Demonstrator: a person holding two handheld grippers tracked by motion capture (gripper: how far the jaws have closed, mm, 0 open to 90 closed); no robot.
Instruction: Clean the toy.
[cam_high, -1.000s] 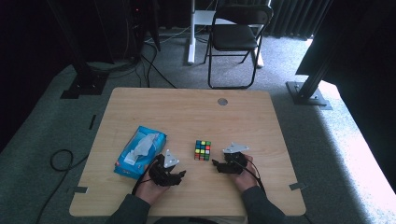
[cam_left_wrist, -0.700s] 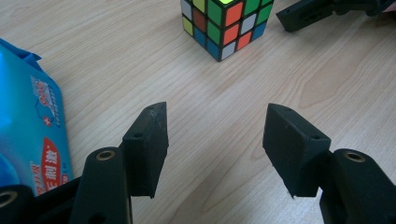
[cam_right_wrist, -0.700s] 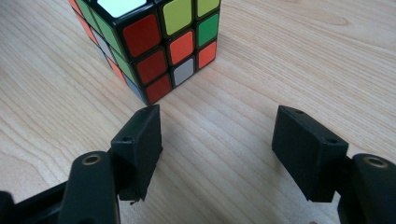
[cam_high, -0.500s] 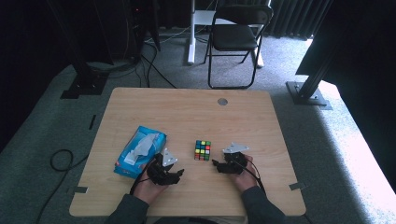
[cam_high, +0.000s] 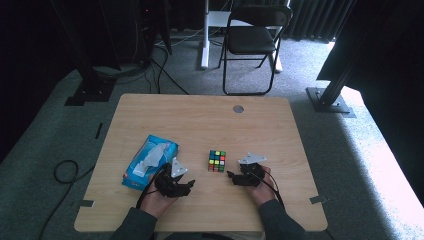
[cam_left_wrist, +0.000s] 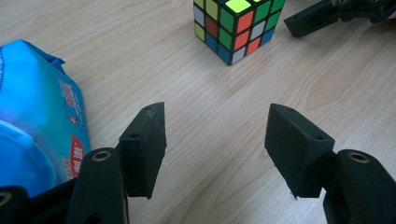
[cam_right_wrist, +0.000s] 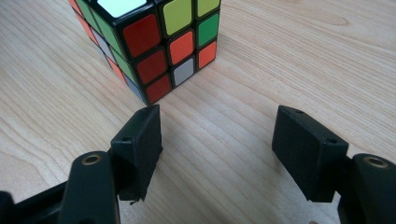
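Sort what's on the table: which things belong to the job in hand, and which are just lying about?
In the job: puzzle cube, left gripper and right gripper, both open beside it.
Lying about: blue tissue pack, folding chair beyond the table.

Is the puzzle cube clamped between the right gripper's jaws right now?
No, the puzzle cube sits on the table beyond the right gripper, whose jaws stand apart with only bare wood between them.
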